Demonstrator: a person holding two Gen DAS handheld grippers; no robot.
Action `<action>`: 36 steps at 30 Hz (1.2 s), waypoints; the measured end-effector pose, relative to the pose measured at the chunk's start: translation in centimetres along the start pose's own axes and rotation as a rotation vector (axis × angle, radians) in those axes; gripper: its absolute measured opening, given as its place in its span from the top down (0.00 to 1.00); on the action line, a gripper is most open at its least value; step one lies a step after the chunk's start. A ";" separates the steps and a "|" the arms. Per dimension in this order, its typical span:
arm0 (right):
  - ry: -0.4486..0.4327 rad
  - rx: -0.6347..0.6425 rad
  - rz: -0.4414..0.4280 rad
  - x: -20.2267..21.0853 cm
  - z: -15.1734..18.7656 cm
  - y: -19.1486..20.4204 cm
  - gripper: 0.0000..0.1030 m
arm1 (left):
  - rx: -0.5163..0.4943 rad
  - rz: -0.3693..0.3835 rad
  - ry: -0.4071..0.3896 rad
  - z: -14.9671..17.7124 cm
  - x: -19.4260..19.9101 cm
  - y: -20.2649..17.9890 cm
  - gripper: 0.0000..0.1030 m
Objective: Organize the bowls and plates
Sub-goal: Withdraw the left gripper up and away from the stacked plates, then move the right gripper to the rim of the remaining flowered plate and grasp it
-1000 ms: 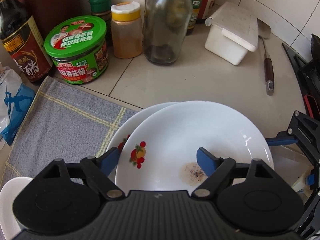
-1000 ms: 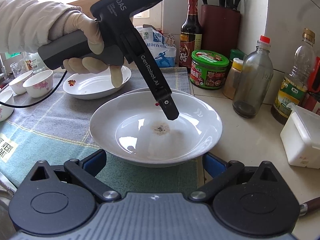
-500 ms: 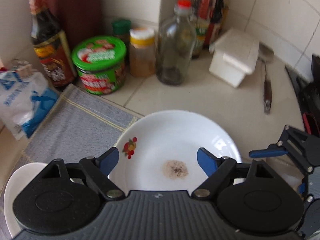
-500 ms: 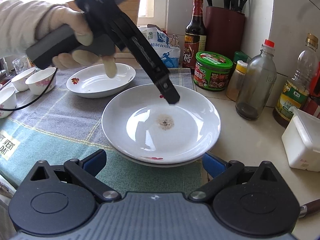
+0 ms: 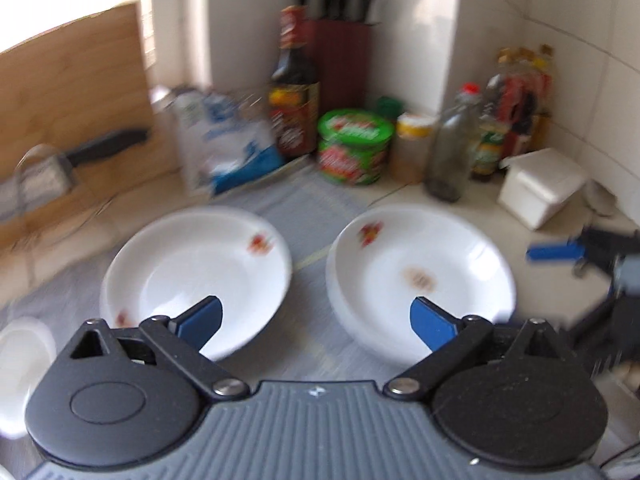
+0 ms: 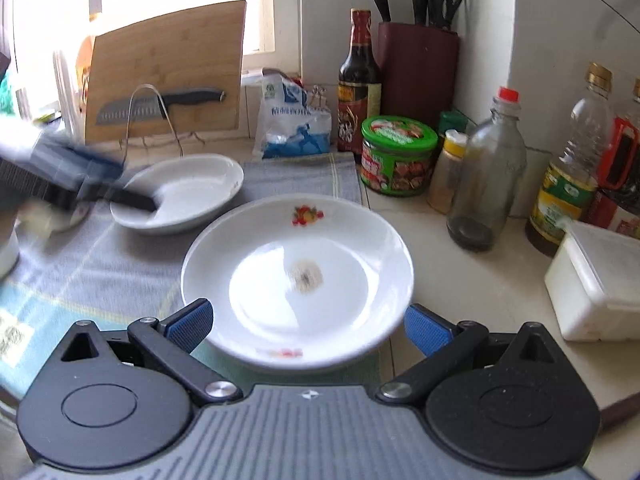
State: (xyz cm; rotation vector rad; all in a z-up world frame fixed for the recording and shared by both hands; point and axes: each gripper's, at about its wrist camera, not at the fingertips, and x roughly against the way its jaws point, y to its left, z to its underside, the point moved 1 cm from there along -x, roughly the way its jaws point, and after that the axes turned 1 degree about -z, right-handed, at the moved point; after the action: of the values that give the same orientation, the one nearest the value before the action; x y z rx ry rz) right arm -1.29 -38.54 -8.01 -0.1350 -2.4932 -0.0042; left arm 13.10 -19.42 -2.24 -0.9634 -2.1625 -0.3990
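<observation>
L gripper point(image 5: 316, 318) just opened wide, empty, betw two plates point(image 5: 420, 268)

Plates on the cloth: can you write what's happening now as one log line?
stained plate: on stack, let go | left claw: open, just opened, holding nothing | other plate: alone on cloth | right claw: open, holding nothing
</observation>
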 end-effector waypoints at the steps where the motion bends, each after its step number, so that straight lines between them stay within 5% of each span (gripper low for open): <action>1: -0.002 0.002 -0.007 -0.3 -0.4 0.3 0.00 | 0.013 -0.015 0.007 0.6 0.2 0.6 0.03; 7: -0.001 0.010 -0.028 -1.4 -2.9 3.3 0.00 | 0.043 -0.101 0.011 3.8 0.8 3.6 0.03; 18: 0.061 0.009 -0.015 -1.6 -5.3 6.4 0.00 | 0.114 -0.136 0.014 6.6 -2.4 6.1 0.03; 36: 0.187 0.155 -0.337 -11.8 -11.5 6.0 0.00 | 0.108 -0.178 0.022 5.9 -6.7 6.8 0.00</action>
State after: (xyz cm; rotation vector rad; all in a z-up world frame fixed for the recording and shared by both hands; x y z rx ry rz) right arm 15.59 -34.13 -6.10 0.3360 -2.2902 0.0339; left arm 18.27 -15.18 -11.22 -0.7071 -2.2328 -0.3713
